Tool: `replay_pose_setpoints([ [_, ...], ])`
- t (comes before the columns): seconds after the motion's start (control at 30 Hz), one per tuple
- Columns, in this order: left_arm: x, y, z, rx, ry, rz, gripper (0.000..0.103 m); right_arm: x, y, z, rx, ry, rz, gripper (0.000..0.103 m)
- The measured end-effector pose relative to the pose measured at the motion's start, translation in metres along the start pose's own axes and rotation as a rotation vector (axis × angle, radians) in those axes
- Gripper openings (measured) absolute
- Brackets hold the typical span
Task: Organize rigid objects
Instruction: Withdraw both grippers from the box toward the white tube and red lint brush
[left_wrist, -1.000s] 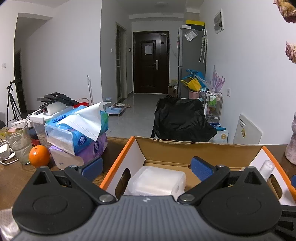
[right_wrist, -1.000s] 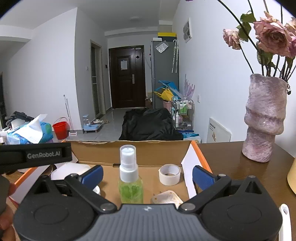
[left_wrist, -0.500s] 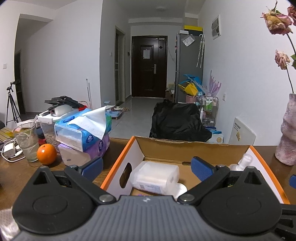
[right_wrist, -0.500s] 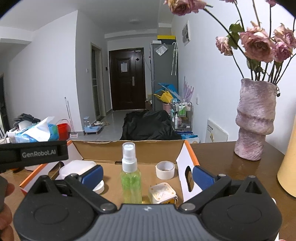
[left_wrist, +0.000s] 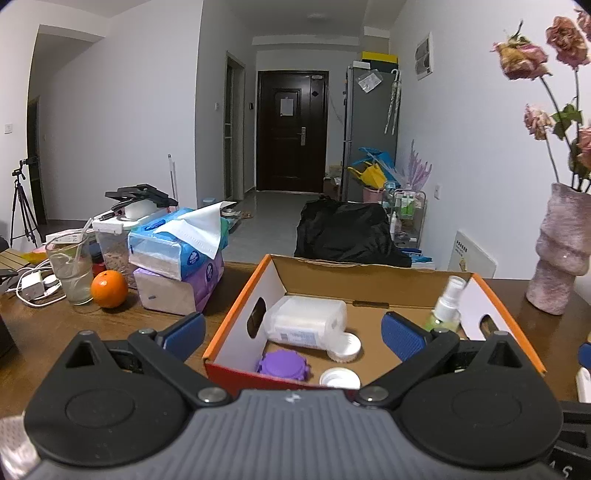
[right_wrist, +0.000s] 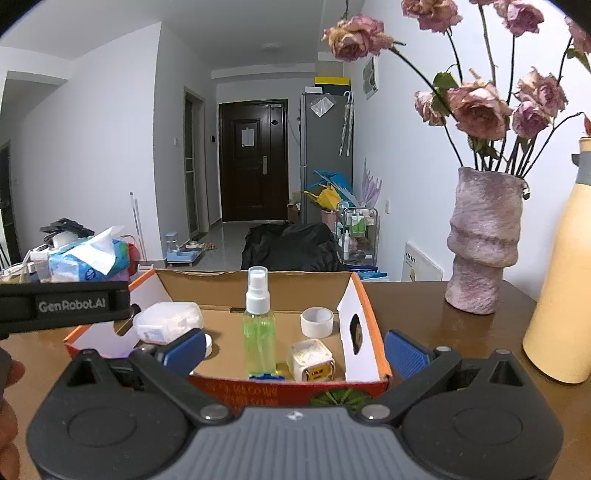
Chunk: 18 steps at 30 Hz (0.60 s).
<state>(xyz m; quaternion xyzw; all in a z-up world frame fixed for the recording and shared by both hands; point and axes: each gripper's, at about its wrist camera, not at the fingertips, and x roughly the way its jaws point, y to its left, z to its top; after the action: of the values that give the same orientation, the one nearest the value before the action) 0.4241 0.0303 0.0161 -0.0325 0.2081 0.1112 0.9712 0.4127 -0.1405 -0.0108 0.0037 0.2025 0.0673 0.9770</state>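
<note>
Wooden table: both hand-held grippers hover level, spread, before cardboard box.

Both fisheye views sit low over the wooden worktop, each looking forward past its own gripper's two blue-padded fingers toward the far dark door. The left wrist view stands close to the near left corner of the cardboard box, with the tissue packs at centre left. The right wrist view faces the box's near right side, the pink vase at right. Both share the box interior, the spray bottle and the hallway. The left gripper's body crosses the right view's left edge.
</note>
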Motion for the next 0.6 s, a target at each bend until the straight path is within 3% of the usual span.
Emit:
replay_pose_setpoints([
  [0.6, -0.091, -0.006, -0.025, 0.028, 0.017, -0.081, 0.103, -0.100, -0.024, -0.027, -0.018, -0.015, -0.012, 0.103],
])
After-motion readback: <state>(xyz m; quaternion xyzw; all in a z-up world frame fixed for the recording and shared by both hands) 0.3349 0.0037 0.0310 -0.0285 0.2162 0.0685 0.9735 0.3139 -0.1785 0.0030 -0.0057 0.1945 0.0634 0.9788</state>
